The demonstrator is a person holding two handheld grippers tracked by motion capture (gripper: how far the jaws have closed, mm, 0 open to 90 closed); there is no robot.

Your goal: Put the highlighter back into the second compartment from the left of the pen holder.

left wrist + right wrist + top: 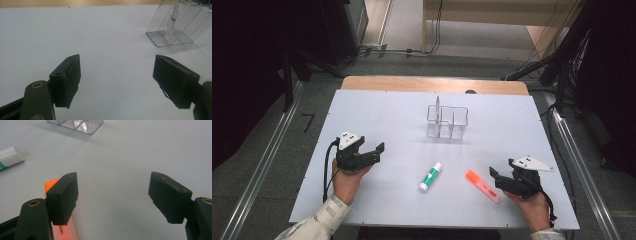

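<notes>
Lying beside right gripper (112, 200) fingers (62, 197): highlighter (66, 231)

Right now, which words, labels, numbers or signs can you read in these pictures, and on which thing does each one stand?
Orange highlighter: a line of dark print runs along the barrel, too blurred to read.
Glue stick: a green band with white marks, too small to read.
Pen in the clear organizer: no readable text.
Nothing can be quoted.

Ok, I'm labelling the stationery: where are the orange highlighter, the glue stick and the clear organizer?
orange highlighter (482, 186), high view, mid-barrel.
glue stick (430, 176), high view, middle of the tube.
clear organizer (459, 116), high view, right wall.
</notes>
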